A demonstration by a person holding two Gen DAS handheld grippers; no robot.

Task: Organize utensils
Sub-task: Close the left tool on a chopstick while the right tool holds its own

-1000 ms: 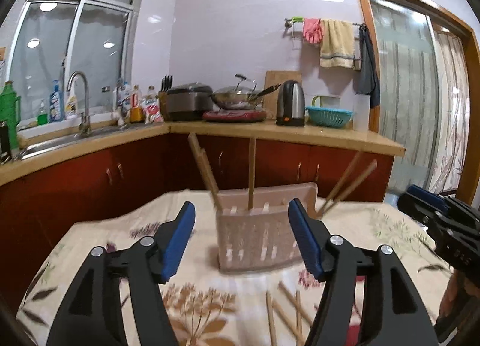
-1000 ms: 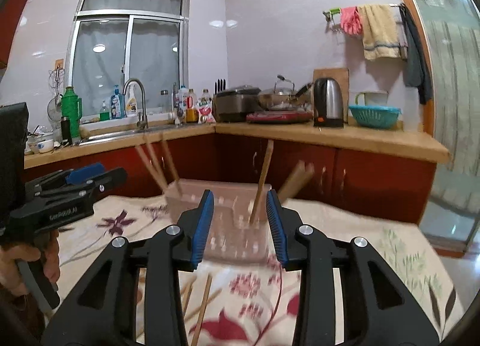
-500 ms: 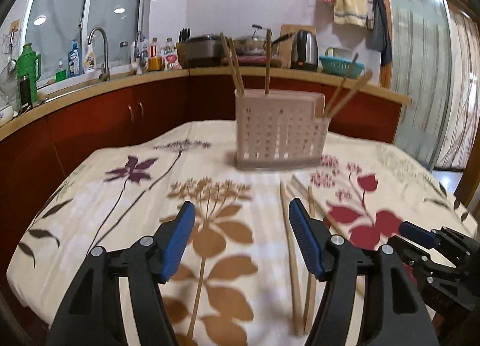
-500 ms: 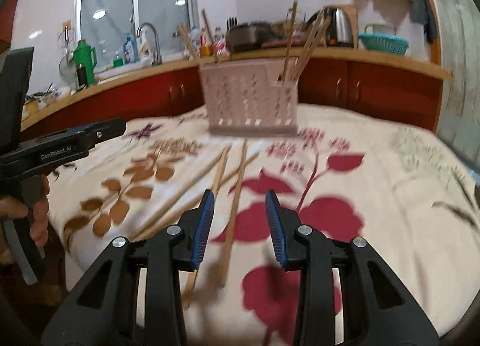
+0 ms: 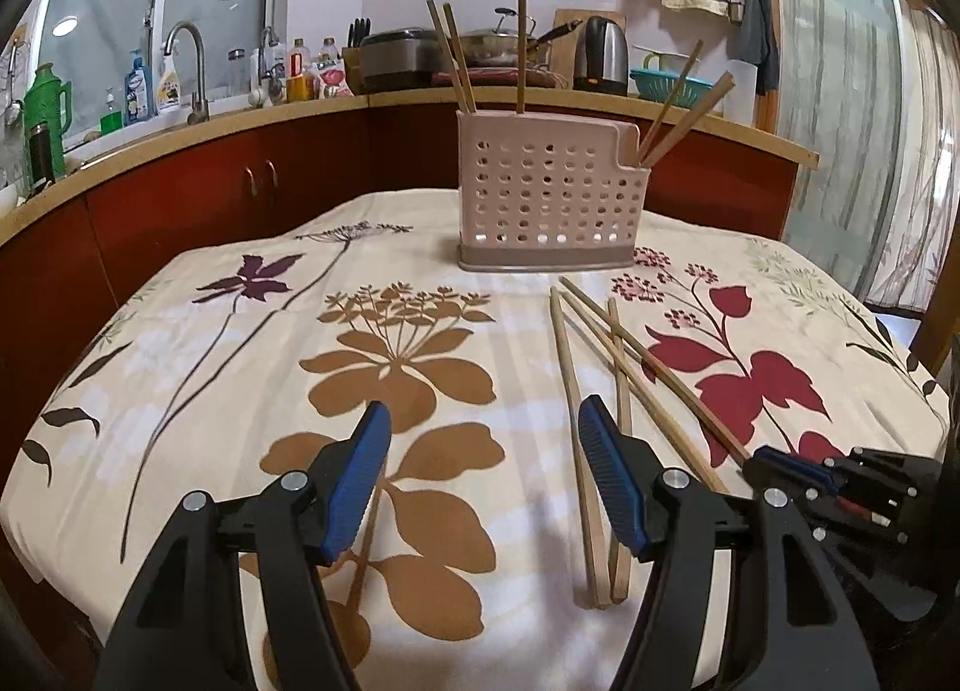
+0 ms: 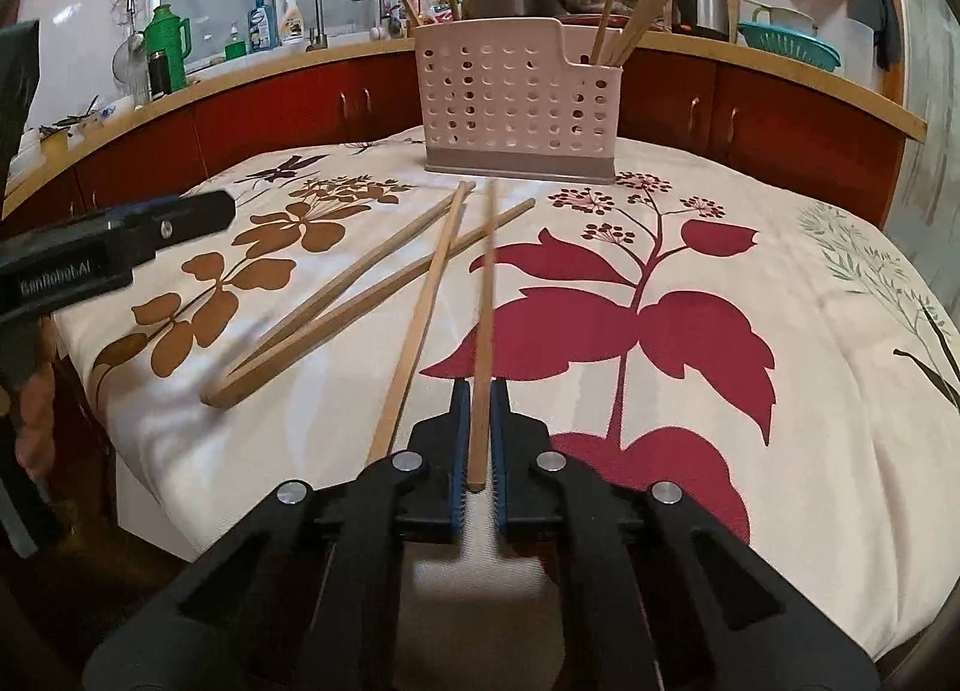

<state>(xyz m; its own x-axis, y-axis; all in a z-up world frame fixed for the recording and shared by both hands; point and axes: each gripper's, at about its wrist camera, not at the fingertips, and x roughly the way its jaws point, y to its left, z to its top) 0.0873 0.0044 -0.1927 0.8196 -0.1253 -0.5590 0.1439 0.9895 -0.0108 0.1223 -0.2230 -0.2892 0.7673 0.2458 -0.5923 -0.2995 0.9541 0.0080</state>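
Note:
A pink perforated utensil holder (image 6: 516, 97) stands at the far middle of the table with several wooden chopsticks upright in it. My right gripper (image 6: 478, 391) is shut on the near end of one chopstick (image 6: 486, 295), which points toward the holder with its far end low over the cloth. Another chopstick (image 6: 420, 319) lies just left of it, and a crossed pair (image 6: 360, 301) lies further left. In the left wrist view, my left gripper (image 5: 483, 421) hangs open and low over the cloth with nothing between its fingers; the loose chopsticks (image 5: 567, 379) lie beside its right finger.
A floral tablecloth (image 5: 240, 343) covers the table and falls away at the near edge. Behind run red cabinets and a counter (image 5: 690, 112) with a sink tap, bottles, pots, a kettle and a basket. The left gripper (image 6: 120, 247) shows at the right wrist view's left edge.
Both grippers have dropped from facing the holder to low over the cloth. The right gripper's jaws, apart around a chopstick half a second ago, are now closed on it.

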